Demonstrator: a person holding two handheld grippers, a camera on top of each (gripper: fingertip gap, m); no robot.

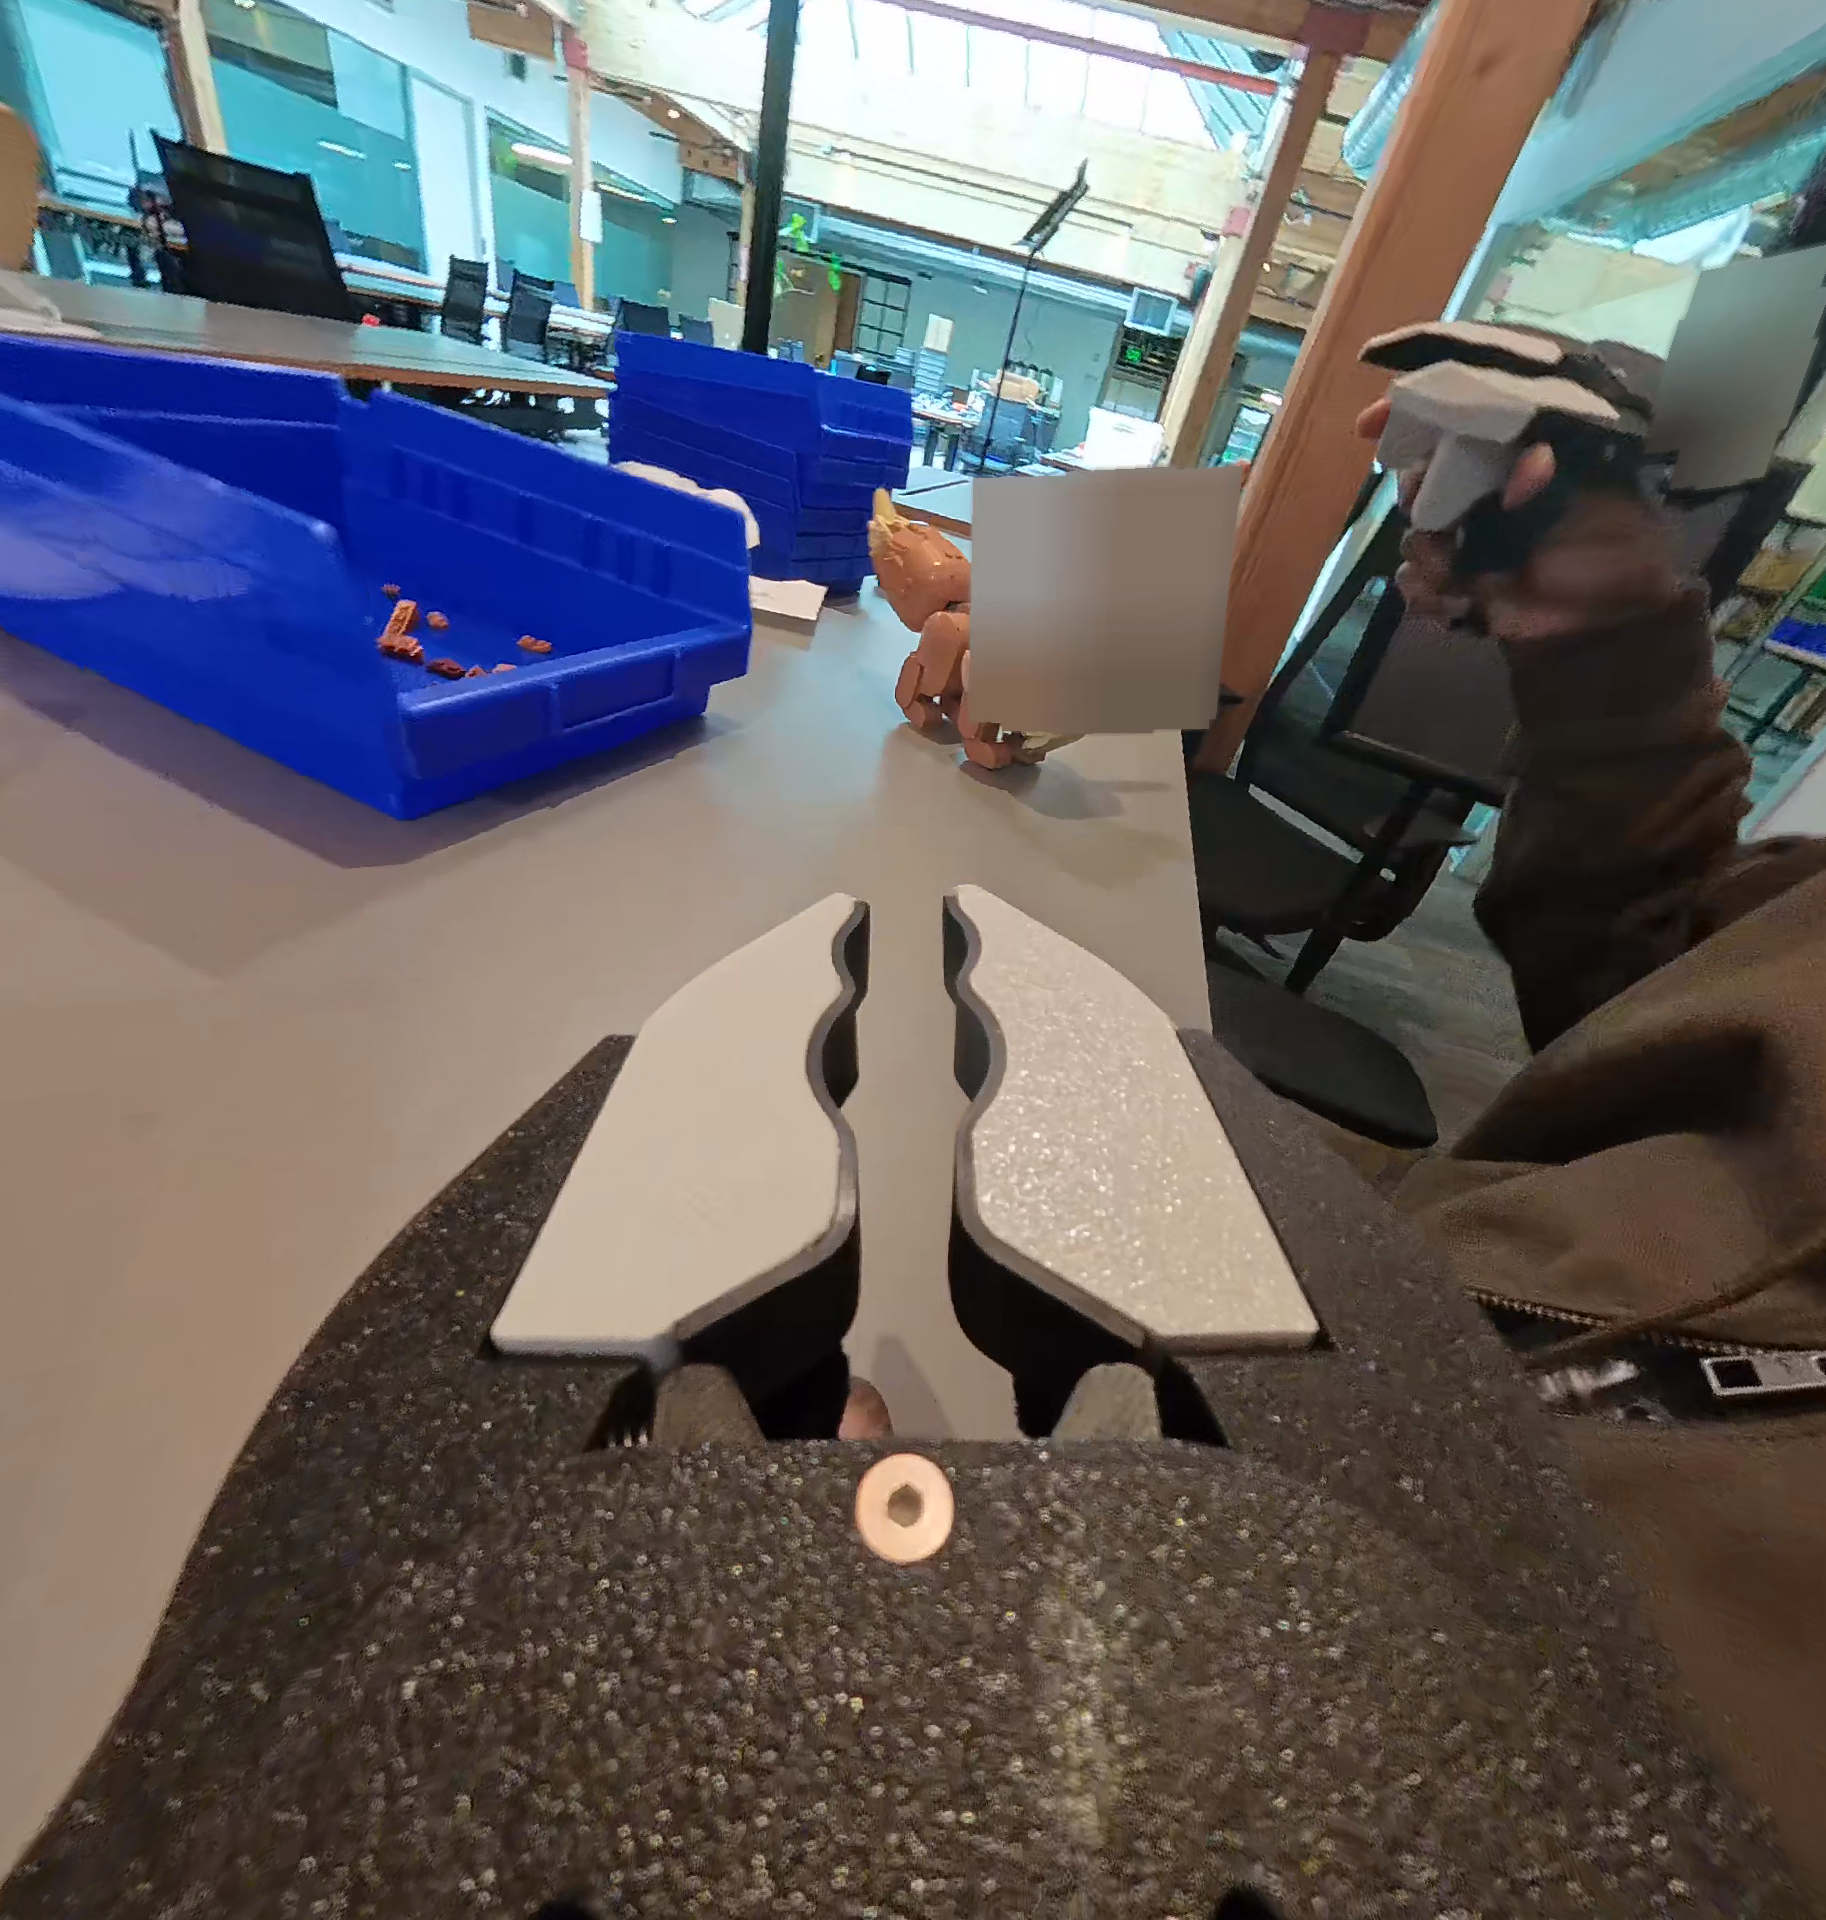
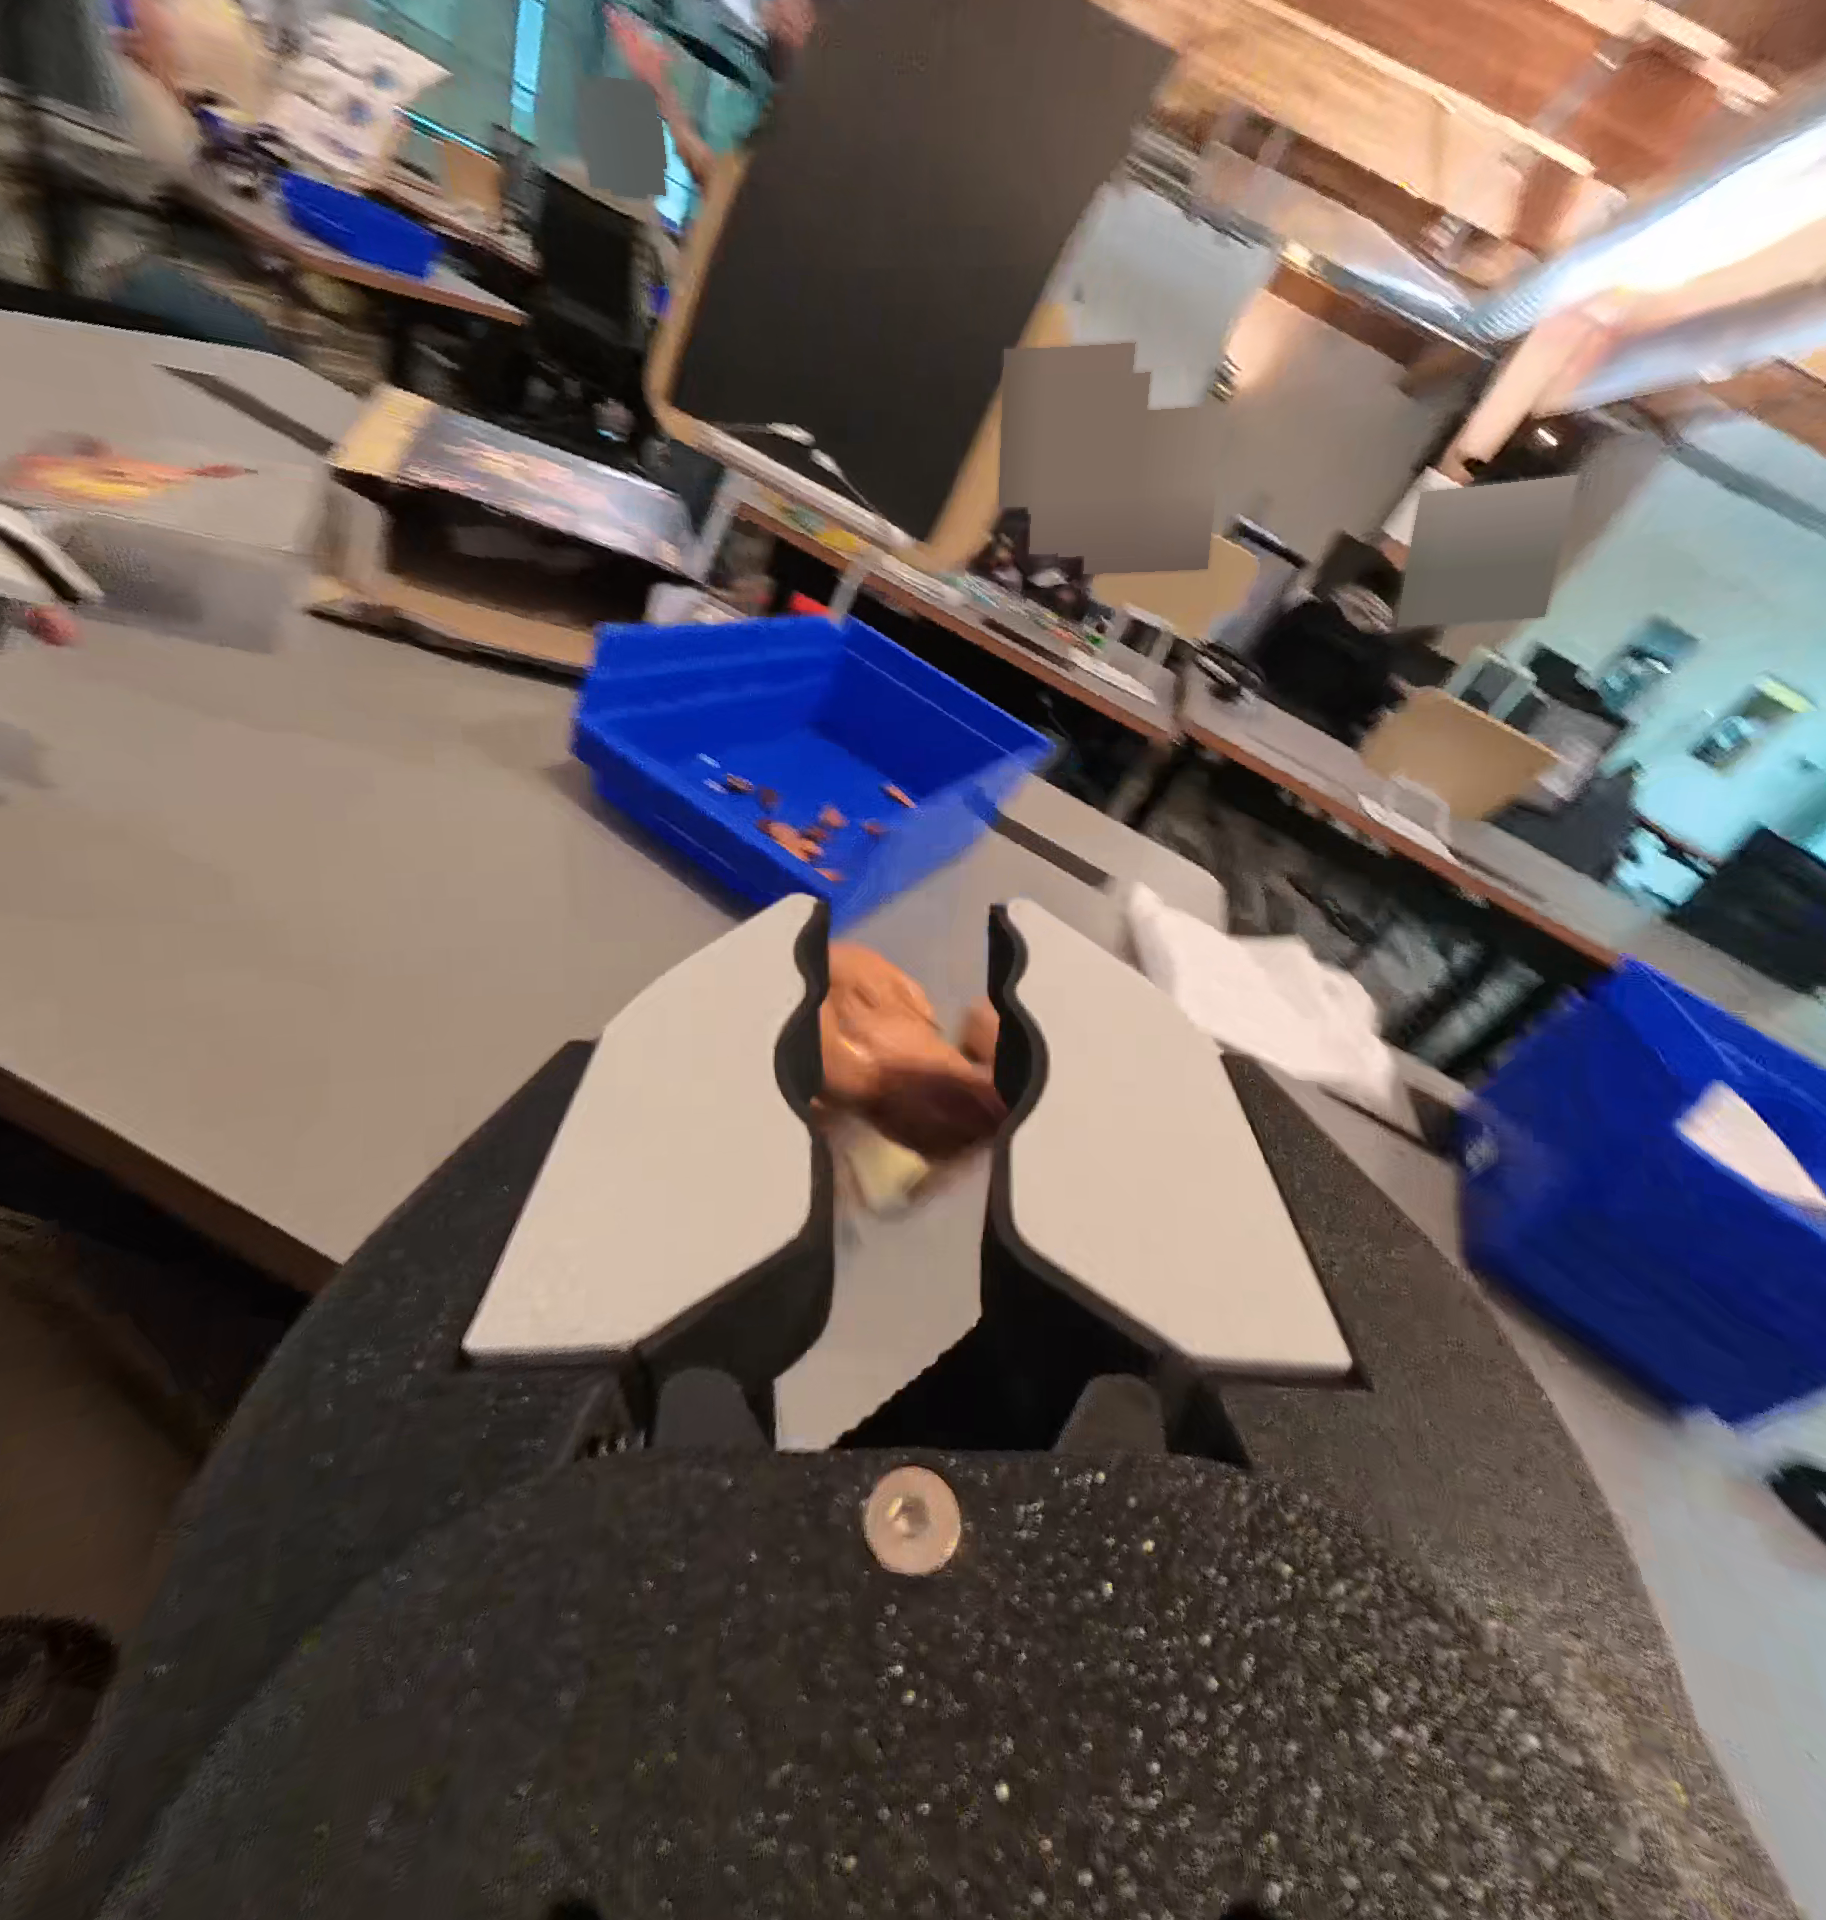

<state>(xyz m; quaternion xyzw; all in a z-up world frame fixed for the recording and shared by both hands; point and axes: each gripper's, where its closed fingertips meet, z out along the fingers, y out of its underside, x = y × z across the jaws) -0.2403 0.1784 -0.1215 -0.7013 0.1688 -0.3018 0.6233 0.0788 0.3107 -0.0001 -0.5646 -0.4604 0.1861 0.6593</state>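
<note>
Over the grey table (image 1: 265, 1039), the left gripper (image 1: 906, 914) is hovering with jaws narrowly parted on nothing, while the right gripper (image 2: 904, 914) is hanging spread above the tan toy figure (image 2: 888, 1049), seemingly not touching it through the blur, near the blue bin (image 2: 680, 717).

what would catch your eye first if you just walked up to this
The bright blue bin on the grey table, with small reddish-brown bits scattered on its floor, stands out most. Next comes the tan toy figure standing near the table's edge, partly behind a blurred patch. In the right wrist view it shows blurred between the right gripper's parted fingers; the left gripper hangs bare over the table.
</note>
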